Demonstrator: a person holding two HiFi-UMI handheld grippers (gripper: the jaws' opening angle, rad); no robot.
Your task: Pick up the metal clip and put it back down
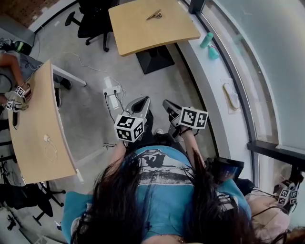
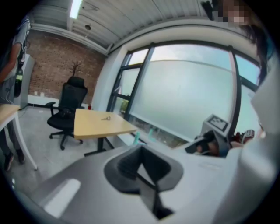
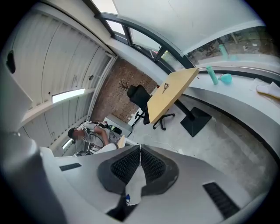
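Hand-held grippers wait well short of the job. In the head view, the left hand-held gripper [image 1: 138, 101] and the right hand-held gripper [image 1: 167, 103] point forward side by side over the grey floor [image 1: 90, 90], neither carrying anything. The metal clip [image 1: 154, 15] lies on the wooden table [image 1: 143, 38] ahead, near its far edge, well apart from both tools.

In the left gripper view, the jaws of the left hand-held gripper [image 2: 141, 151] are pressed together with nothing between them. Beyond them the table [image 2: 94, 127] stands beside a black office chair [image 2: 68, 109]. The metal clip [image 2: 106, 117] is a small glint toward the table's far edge.

In the right gripper view, the right hand-held gripper [image 3: 140, 148] is likewise closed, its ribbed pads meeting on empty air. The table [image 3: 173, 94] appears tilted, with the metal clip [image 3: 166, 86] a dark speck on its top. Teal bottles [image 3: 212, 75] sit on the window ledge beyond.

The pick-up appears not to have begun; this looks like the approach. The next move calls for closing the gap to the table and parting one gripper's jaws. They would then need to come low to the tabletop, astride the small, flat clip.
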